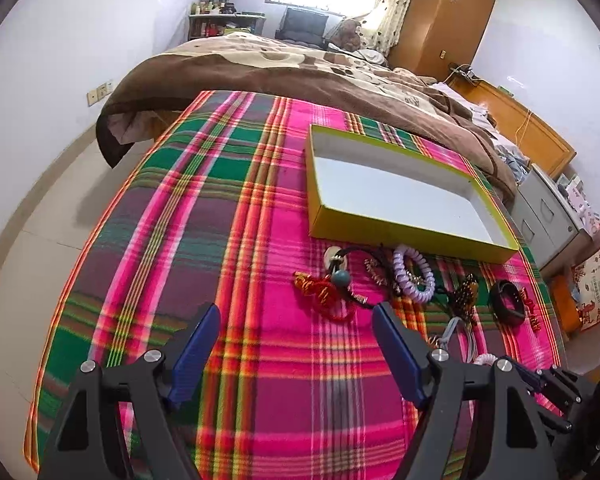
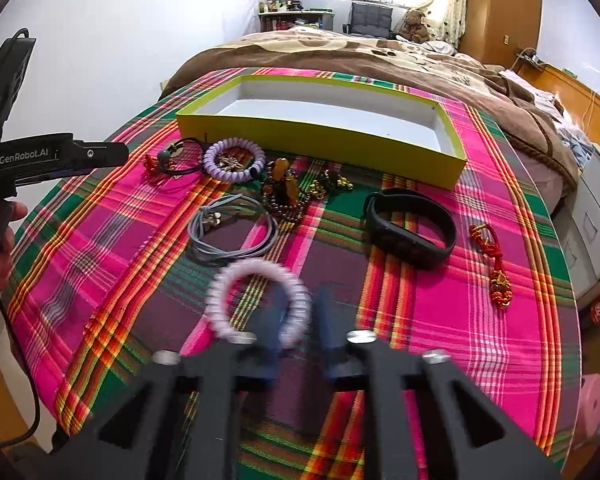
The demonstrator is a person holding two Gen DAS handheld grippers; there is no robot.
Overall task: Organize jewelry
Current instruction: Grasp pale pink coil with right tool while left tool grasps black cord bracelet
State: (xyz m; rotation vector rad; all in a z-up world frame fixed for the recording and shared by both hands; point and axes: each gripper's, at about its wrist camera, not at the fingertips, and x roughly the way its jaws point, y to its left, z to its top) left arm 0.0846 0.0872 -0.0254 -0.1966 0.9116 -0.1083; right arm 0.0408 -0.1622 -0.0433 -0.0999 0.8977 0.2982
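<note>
Right wrist view: right tongs (image 2: 300, 312) grip pale coil bracelet (image 2: 256, 304) lying flat; left tongs (image 1: 296, 320) open.

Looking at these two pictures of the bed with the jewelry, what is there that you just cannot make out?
- Right gripper and pale pink coil bracelet, right wrist view: motion blur hides the exact grip.
- Grey cord, left wrist view: partly behind a gripper finger.
- Bead pile: pieces tangled, not separable.
- Shelf bottles: too small.
</note>
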